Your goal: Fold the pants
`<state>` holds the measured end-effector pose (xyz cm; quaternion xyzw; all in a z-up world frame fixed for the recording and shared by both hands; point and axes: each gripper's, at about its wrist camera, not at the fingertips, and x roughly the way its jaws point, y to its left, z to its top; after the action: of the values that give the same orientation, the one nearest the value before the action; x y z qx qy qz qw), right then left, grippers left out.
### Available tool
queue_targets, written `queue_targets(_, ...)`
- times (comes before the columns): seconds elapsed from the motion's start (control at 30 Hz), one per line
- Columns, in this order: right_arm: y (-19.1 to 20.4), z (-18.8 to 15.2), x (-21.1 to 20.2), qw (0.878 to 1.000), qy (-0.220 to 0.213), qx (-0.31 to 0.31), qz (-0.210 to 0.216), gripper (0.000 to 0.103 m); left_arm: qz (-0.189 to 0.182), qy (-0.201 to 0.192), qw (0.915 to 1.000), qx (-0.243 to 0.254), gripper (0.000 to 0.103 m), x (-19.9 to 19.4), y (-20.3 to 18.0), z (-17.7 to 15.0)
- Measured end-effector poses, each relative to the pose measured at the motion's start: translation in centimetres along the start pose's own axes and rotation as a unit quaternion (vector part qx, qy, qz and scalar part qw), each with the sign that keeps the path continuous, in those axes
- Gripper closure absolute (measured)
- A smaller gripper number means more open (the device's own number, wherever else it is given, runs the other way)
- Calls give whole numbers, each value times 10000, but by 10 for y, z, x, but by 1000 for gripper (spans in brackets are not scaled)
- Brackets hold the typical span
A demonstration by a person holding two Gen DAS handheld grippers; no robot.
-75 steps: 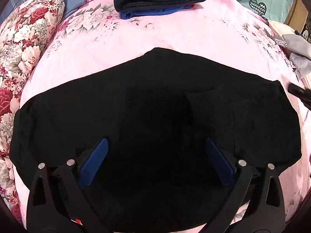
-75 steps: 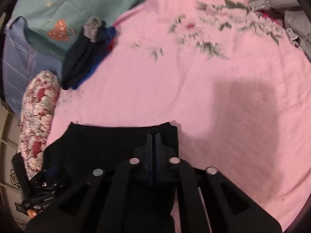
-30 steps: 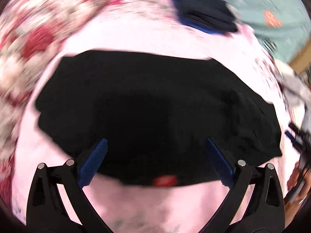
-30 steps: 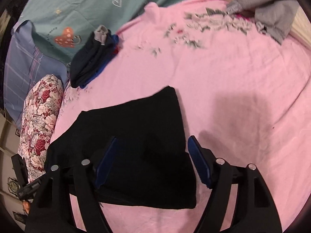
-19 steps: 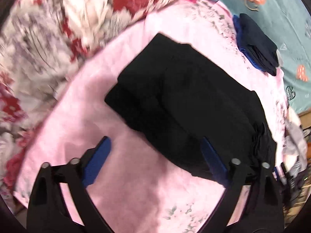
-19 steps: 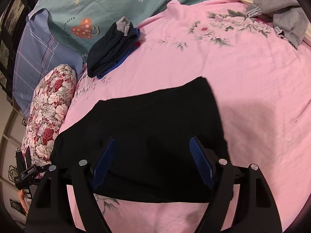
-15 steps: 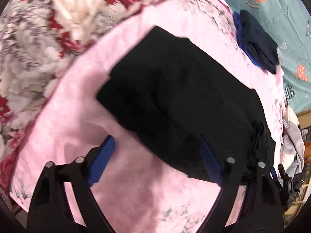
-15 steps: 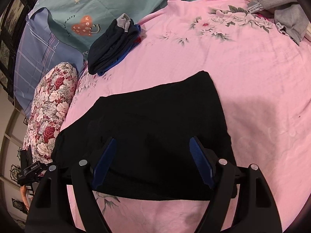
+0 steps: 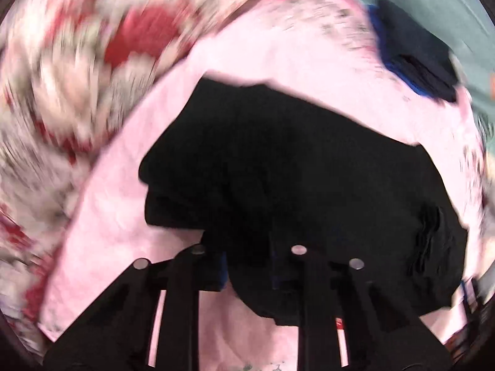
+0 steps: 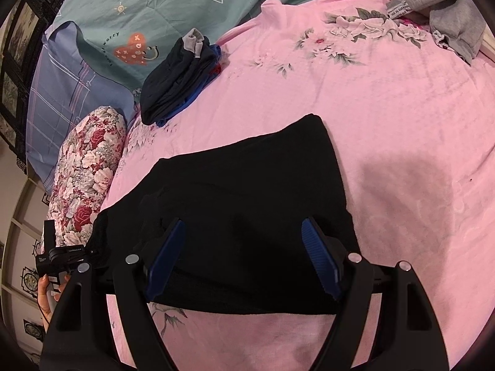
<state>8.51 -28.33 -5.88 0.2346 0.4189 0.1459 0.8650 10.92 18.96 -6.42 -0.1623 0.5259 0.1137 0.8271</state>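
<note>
While pants (image 10: pixel 241 204) lie part-folded on bed (image 10: pixel 402 117), long axis 9-to-3 | left claw (image 9: pixel 247 266) nearly closed on 9 o'clock hem, grip unclear through blur | right claw (image 10: pixel 243 256) wide open, empty, over 6 o'clock edge.

Left wrist view is heavily motion-smeared: the floral pillow (image 9: pixel 77 92) streaks into red and white arcs, edges all soft. Right wrist view is sharp, evenly and brightly lit. A soft grey shadow lies on the pink bedsheet (image 10: pixel 402 117) to the right. The black pants (image 10: pixel 247 204) swallow detail. Fisheye bending and dark vignette ring both.
</note>
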Motion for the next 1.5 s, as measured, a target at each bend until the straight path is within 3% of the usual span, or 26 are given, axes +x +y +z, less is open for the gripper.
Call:
queue_targets(0.07,-4,0,-4,10000,-41,15,-29,25,-210,-206,9991,317,86,-22,-20,2)
queue_targets(0.13,-8,1,-8,9999,-104,87,-1,25,-742,-328,9941,714,86,-51,-50,2)
queue_targets(0.27,-17,1,-21,9993,-277,234,74,25,-1361,-610,9710,1868,86,-93,-140,-19)
queue_targets(0.37,-20,0,-30,9993,-313,204,76,25,-1601,-454,9495,2661,86,-87,-213,-48)
queue_targets(0.43,-24,-3,-39,9991,-366,216,22,25,-1804,-171,9272,3277,78,-67,-258,-79)
queue_targets(0.47,-26,-4,-43,9990,-390,235,8,25,-1844,-57,9210,3432,58,-57,-270,-90)
queue_targets(0.5,-28,-5,-46,9989,-402,255,-12,25,-1753,116,9157,3615,29,-41,-287,-104)
queue_targets(0.6,-36,-7,-55,9986,-402,299,-144,25,-1670,342,9094,3795,25,-24,-295,-123)
queue_targets(0.7,-42,-6,-61,9985,-404,286,-213,25,-1863,379,9129,3613,22,-39,-280,-115)
queue_targets(0.8,-45,-1,-58,9985,-408,317,-195,24,-1869,-125,9247,3315,9,-66,-252,-95)
queue_targets(0.93,-33,9,-39,9991,-272,301,108,21,-1249,-814,9526,2653,9,-75,-205,-62)
queue_targets(1.0,-23,14,-25,9993,-99,253,250,21,-669,-986,9657,2306,9,-61,-181,-52)
queue_targets(1.07,-11,17,-8,9988,154,190,419,21,-217,-912,9731,2102,9,-38,-165,-48)
queue_targets(1.13,1,18,11,9973,424,141,583,21,-50,-649,9781,1975,9,-12,-159,-49)
queue_targets(1.27,14,13,38,9945,878,150,552,21,-106,-179,9821,1871,9,27,-155,-61)
queue_targets(1.37,11,8,43,9945,894,261,490,21,-271,-128,9879,1522,6,35,-150,-65)
queue_targets(1.5,6,8,38,9930,910,504,562,21,-447,81,9880,1478,2,42,-140,-58)
